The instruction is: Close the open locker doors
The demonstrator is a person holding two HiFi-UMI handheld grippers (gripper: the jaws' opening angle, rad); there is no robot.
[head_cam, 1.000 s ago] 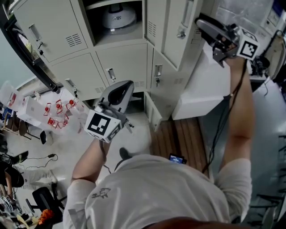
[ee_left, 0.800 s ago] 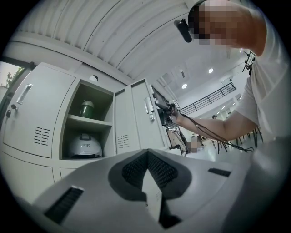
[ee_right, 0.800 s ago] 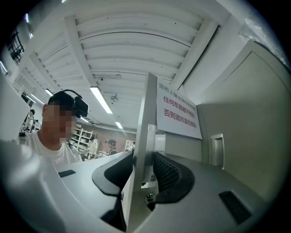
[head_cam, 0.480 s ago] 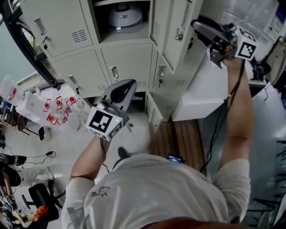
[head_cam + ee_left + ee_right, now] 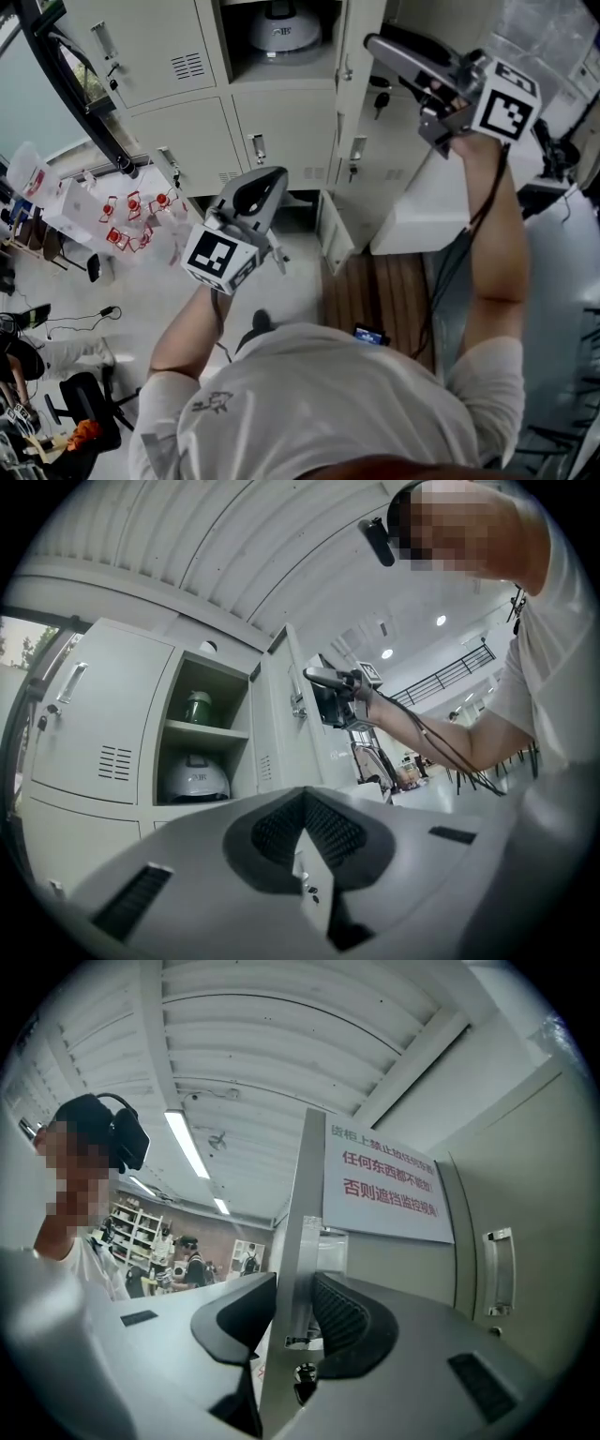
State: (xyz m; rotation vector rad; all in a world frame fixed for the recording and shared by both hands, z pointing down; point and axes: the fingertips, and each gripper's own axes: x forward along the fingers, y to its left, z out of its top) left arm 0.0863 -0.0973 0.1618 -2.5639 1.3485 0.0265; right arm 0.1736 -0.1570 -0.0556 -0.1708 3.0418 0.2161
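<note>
A bank of pale grey lockers fills the top of the head view. One upper compartment [image 5: 286, 28] stands open, with a white helmet [image 5: 192, 778] and a green bottle [image 5: 197, 707] inside. Its door [image 5: 354, 103] is partly swung in. My right gripper [image 5: 375, 45] reaches level to that door's free edge [image 5: 305, 1222], which runs between the jaws [image 5: 295, 1326]; they have just been closing and both pads lie against it. My left gripper [image 5: 267, 178] hangs lower, in front of the lockers, shut and empty [image 5: 302, 832].
A small bottom locker door [image 5: 333, 234] also hangs open near the floor. A sign with red print [image 5: 384, 1185] is on the held door. A white cabinet [image 5: 422, 206] stands right of the lockers. Red items lie on a table [image 5: 131, 220] at the left.
My right gripper has moved left with the upper door, which has swung toward its compartment. The left gripper has shifted only slightly.
</note>
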